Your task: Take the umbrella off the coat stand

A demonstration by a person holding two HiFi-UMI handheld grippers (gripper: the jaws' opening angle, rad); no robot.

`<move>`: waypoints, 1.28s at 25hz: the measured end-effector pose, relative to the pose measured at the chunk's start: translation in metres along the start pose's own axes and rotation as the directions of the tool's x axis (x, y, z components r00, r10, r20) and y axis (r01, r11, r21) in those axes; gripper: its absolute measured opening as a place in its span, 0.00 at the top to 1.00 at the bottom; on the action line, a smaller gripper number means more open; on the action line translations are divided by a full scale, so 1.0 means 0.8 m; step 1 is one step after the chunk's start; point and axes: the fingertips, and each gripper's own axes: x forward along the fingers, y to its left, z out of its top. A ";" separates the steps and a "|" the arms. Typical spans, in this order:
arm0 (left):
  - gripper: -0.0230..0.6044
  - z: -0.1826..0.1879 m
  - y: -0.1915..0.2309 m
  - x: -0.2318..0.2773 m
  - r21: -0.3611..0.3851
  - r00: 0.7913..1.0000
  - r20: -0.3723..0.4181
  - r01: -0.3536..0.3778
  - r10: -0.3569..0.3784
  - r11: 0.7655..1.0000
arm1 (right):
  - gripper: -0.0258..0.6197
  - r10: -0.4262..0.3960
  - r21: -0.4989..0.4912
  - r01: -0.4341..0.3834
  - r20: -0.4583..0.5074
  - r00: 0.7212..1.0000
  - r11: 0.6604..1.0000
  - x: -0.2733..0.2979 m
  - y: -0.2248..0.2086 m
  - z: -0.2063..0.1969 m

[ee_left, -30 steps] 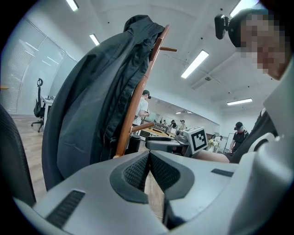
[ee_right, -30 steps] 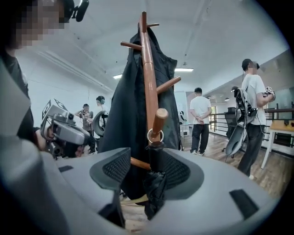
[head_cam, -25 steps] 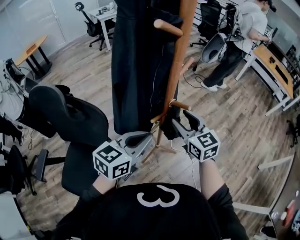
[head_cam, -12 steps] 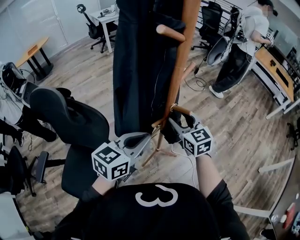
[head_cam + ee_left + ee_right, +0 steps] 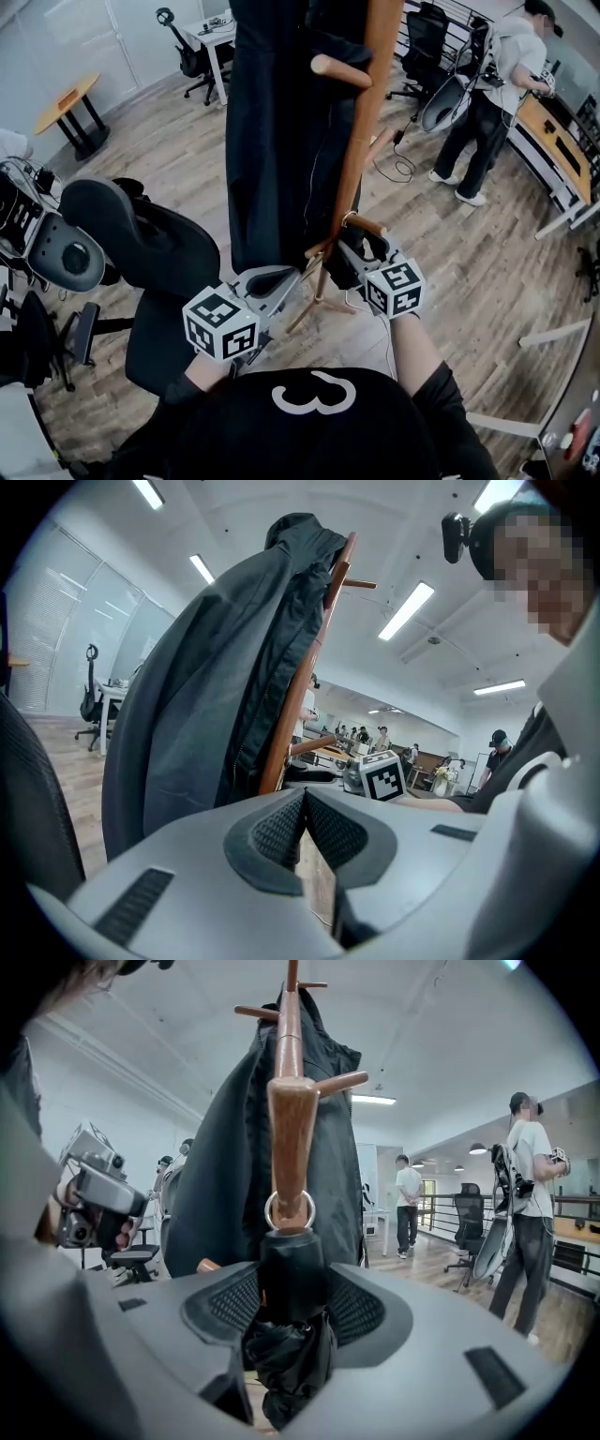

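A folded black umbrella (image 5: pixel 292 1283) hangs by a metal ring (image 5: pixel 289 1211) from a low peg (image 5: pixel 287 1133) of the wooden coat stand (image 5: pixel 361 122). My right gripper (image 5: pixel 292 1305) is shut on the umbrella's handle just under the ring; in the head view this gripper (image 5: pixel 350 255) sits right below the low peg (image 5: pixel 364 224). My left gripper (image 5: pixel 281 279) hovers left of the stand's pole, and its pads (image 5: pixel 281 829) meet with nothing between them. A long black coat (image 5: pixel 277 131) hangs on the stand's far side.
A black office chair (image 5: pixel 141 244) stands close at my left. The stand's legs (image 5: pixel 314 300) spread on the wooden floor below the grippers. A person (image 5: pixel 483 103) stands by a desk (image 5: pixel 553 141) at the back right. Other chairs and tables line the back wall.
My right gripper has edged a little up and left, closer under the low peg, still holding the umbrella. The left gripper has barely moved. The person behind has stepped to the right.
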 end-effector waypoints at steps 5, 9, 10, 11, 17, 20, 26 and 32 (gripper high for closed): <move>0.94 0.001 0.003 0.002 -0.012 1.000 0.004 -0.010 0.010 1.000 | 0.61 0.008 0.022 -0.008 -0.008 1.000 1.000 -0.002 -0.002 -0.003; 0.94 0.002 0.005 -0.003 -0.020 1.000 0.005 -0.017 0.017 1.000 | 0.62 0.019 0.012 -0.018 -0.019 1.000 1.000 -0.004 0.002 -0.003; 0.94 0.001 0.005 -0.003 -0.021 1.000 0.005 -0.020 0.020 1.000 | 0.62 0.018 0.010 -0.018 -0.019 1.000 1.000 -0.005 0.002 -0.003; 0.94 0.000 0.004 -0.002 -0.021 1.000 0.004 -0.023 0.023 1.000 | 0.62 0.014 0.010 -0.014 -0.016 1.000 1.000 -0.006 0.000 -0.004; 0.94 0.009 0.016 0.015 -0.024 1.000 -0.013 -0.027 0.027 0.999 | 0.63 -0.011 0.021 0.011 -0.012 1.000 1.000 0.008 -0.022 0.003; 0.94 0.005 0.017 0.001 -0.027 1.000 -0.013 -0.026 0.025 0.999 | 0.63 -0.019 0.023 0.019 -0.015 1.000 1.000 0.008 -0.006 0.005; 0.94 0.010 0.001 -0.008 -0.026 1.000 -0.007 -0.018 0.018 1.000 | 0.63 -0.036 0.060 0.036 -0.011 0.999 0.998 -0.003 -0.003 0.009; 0.94 0.004 -0.005 -0.014 -0.034 1.000 -0.003 -0.022 0.022 0.999 | 0.63 -0.047 0.104 0.048 -0.007 0.999 0.993 -0.013 -0.002 0.010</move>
